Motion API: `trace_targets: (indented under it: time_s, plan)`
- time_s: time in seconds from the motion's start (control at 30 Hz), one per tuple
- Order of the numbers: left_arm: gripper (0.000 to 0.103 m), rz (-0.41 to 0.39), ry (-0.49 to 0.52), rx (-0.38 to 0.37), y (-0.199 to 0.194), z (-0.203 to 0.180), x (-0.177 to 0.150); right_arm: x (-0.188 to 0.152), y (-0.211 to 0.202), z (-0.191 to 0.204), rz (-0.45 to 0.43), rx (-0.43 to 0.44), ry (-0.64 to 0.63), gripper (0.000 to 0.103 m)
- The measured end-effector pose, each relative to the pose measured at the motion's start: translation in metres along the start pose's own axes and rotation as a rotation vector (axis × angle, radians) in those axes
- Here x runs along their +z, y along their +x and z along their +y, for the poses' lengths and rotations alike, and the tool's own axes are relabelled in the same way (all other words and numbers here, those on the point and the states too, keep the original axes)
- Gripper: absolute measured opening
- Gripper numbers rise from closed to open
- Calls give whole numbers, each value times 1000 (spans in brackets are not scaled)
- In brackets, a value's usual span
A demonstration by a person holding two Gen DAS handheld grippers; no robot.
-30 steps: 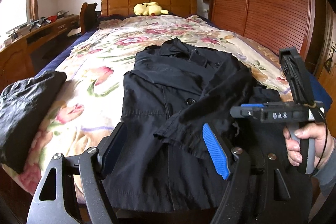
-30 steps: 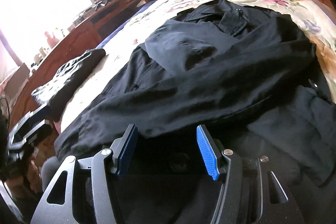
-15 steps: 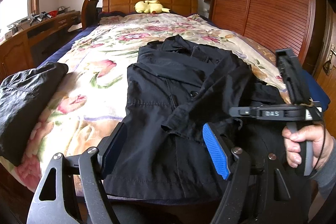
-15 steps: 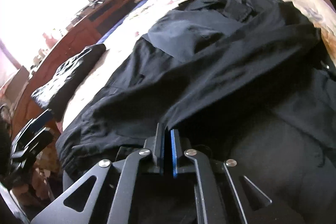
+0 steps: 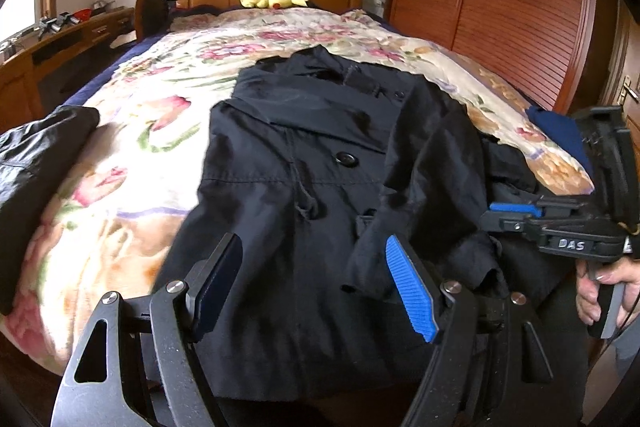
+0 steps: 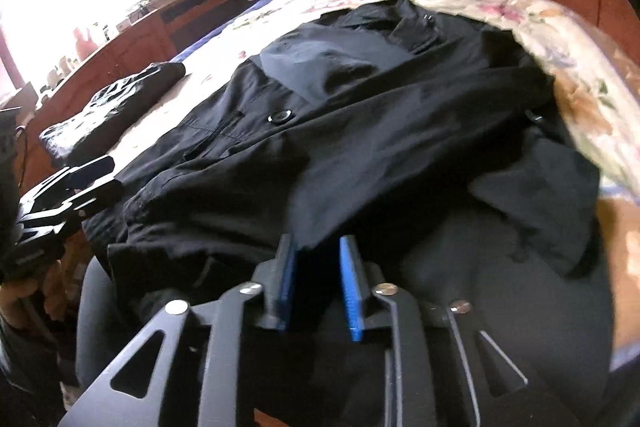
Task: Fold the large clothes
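Both tongs sit at the foot end of the bed. Left tongs (image 5: pixel 316 283) stand wide apart above the black coat (image 5: pixel 304 163), gripping nothing. Right tongs (image 6: pixel 318 283) are narrowly parted with a fold of the coat's edge between the blue pads; whether the pads actually pinch the cloth I cannot tell, since a gap shows and the frame is blurred.

Ahead of both tongs the coat lies face up on the floral bedspread (image 5: pixel 132 131), collar pointing away toward the headboard. One sleeve (image 5: pixel 424 187) is already laid across the front, by the right tongs. The other side and the lengthwise fold look undone, so the job seems early.

Off beyond the left tongs, a dark bundle (image 5: pixel 36 163) rests at the bed's edge; folded or not is unclear. The coat's hem drops out of sight below the tongs, and the far sleeve is hidden.
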State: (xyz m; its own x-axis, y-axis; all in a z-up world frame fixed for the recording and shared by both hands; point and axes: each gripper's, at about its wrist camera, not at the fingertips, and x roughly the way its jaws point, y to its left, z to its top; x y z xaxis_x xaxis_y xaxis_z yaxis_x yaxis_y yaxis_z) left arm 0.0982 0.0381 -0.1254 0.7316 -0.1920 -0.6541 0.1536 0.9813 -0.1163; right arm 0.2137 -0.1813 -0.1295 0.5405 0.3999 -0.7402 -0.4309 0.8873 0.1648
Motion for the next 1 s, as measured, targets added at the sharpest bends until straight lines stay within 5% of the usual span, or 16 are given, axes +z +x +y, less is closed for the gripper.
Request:
trace_targets:
  time_s: [0.07, 0.23, 0.47, 0.67, 1.0]
  plan:
    - [75, 12, 1, -25, 6, -3, 0, -3, -8, -1, -18, -24, -19, 29]
    - [50, 41, 19, -37, 15, -15, -2, -11, -23, 0, -55, -26, -44, 30]
    - [39, 75, 37, -65, 18, -24, -5, -16, -33, 0, -97, 16, -53, 30]
    - [11, 64, 84, -76, 12, -29, -5, -15, -30, 7, -109, 55, -69, 30]
    - [8, -30, 89, -4, -4, -5, 39, 1, 2, 42, -86, 166, -144, 30]
